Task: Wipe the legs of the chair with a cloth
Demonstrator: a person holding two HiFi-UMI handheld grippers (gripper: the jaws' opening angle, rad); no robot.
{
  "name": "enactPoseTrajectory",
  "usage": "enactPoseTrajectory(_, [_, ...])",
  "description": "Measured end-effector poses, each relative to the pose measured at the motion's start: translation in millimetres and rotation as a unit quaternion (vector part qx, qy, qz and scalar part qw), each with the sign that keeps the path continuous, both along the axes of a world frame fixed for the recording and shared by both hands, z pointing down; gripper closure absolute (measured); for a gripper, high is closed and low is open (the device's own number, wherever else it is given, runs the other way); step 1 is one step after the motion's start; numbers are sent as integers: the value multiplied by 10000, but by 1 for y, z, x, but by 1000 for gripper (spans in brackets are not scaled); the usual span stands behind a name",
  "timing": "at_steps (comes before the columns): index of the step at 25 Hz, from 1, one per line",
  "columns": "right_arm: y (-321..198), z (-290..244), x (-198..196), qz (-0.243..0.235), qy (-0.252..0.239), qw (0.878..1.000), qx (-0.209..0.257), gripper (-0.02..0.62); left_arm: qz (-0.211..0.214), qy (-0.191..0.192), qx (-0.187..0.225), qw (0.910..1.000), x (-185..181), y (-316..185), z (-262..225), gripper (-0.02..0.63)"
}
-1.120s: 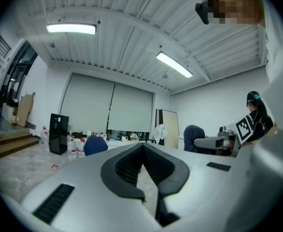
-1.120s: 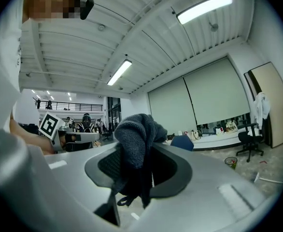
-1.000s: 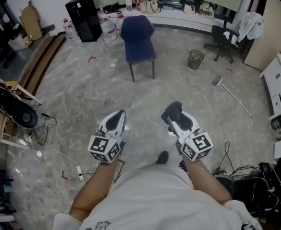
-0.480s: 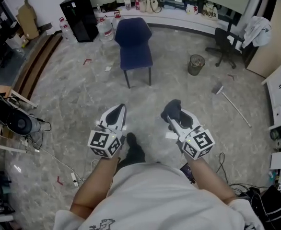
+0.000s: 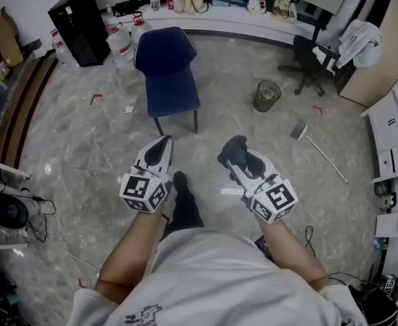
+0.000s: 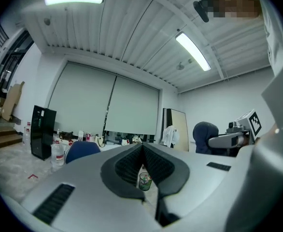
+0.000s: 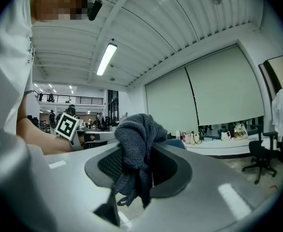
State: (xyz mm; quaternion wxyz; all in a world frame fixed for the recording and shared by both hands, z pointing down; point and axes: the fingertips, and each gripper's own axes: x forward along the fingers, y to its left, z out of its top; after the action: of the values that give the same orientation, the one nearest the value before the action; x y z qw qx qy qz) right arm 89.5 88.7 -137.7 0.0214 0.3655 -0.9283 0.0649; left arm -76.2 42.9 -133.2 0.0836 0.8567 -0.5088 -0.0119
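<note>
A blue chair (image 5: pixel 166 77) with thin dark legs (image 5: pixel 196 121) stands on the marble floor ahead of me. My right gripper (image 5: pixel 234 156) is shut on a dark grey cloth (image 5: pixel 233 151), which bunches above the jaws in the right gripper view (image 7: pixel 136 144). My left gripper (image 5: pixel 160 148) is shut with nothing between its pads (image 6: pixel 142 159). Both grippers are held at waist height, short of the chair. Part of the chair's blue back (image 6: pixel 82 150) shows low in the left gripper view.
A mesh waste bin (image 5: pixel 266 95) and a black office chair (image 5: pixel 311 56) stand to the right. A long-handled tool (image 5: pixel 319 149) lies on the floor. A black cabinet (image 5: pixel 77 24) and water jugs (image 5: pixel 119 45) are at the back left, a counter (image 5: pixel 219 15) behind.
I have walked forward: the chair, bin and cabinet have come closer and shifted left in the head view. Both grippers keep the same pose and grip.
</note>
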Motion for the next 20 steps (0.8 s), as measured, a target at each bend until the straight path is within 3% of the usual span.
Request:
enactPoseTrajectory(10, [-280, 56, -69, 63, 431, 9982, -422, 465, 1013, 145, -182, 9946, -30, -280, 52, 600])
enactPoseTrajectory(16, [-357, 133, -61, -40, 525, 9958, -751, 465, 1141, -25, -299, 9930, -19, -345, 114, 600])
enactPoseTrajectory(20, [-397, 217, -50, -141, 656, 9928, -988, 463, 1037, -113, -343, 9940, -12, -381, 184, 600])
